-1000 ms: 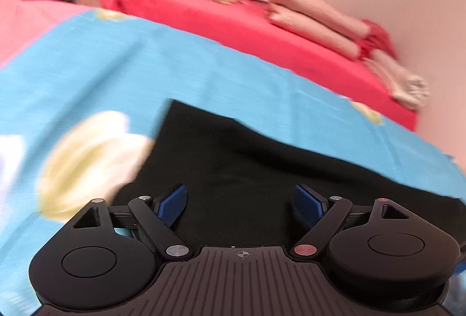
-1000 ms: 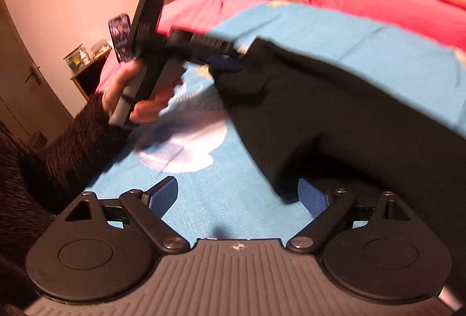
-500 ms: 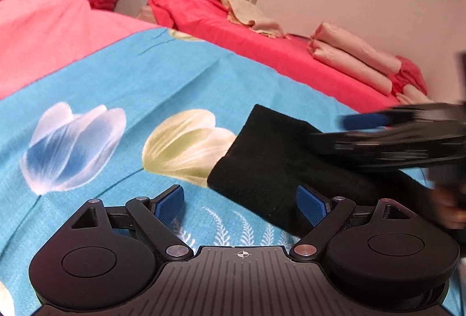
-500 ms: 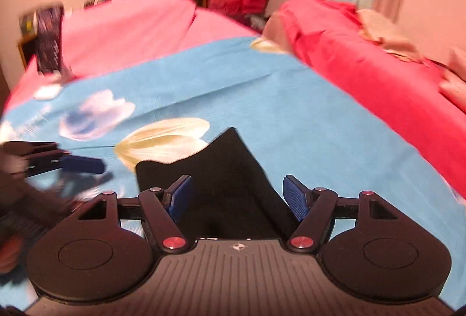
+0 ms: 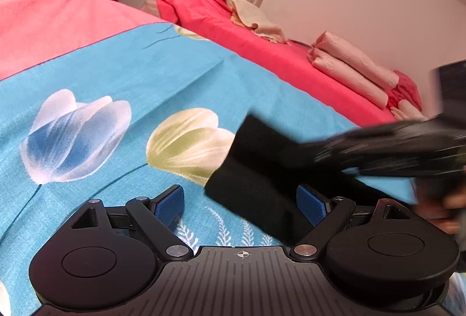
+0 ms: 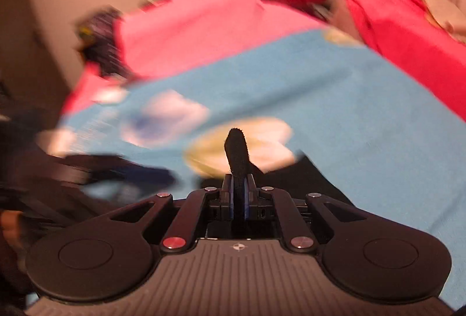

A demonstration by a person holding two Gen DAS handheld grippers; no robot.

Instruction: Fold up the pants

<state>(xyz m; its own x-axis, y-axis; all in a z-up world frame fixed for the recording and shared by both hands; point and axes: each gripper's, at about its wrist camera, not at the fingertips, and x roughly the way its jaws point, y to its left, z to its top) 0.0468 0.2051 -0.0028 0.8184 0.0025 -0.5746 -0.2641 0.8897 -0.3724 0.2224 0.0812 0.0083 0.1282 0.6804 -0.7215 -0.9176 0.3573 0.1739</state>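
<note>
The black pants (image 5: 256,170) lie folded on the blue flowered bedsheet (image 5: 131,77). My left gripper (image 5: 240,206) is open and empty, its blue pads either side of the near corner of the pants. My right gripper (image 6: 238,199) is shut on a pinch of black pants fabric (image 6: 237,152) that sticks up between its pads. In the left wrist view the right gripper (image 5: 393,149) shows as a blurred dark shape over the pants' right side. The left gripper (image 6: 116,170) shows blurred at the left of the right wrist view.
A pink blanket (image 5: 43,18) covers the bed's far left. A red bed (image 5: 247,36) behind carries folded pink bedding (image 5: 349,65) and a beige cloth (image 5: 256,21). A wall stands at the right, a window at the back.
My right gripper has closed on the pants' edge; it was open half a second ago. My left gripper has drawn back from the pants and stays open.
</note>
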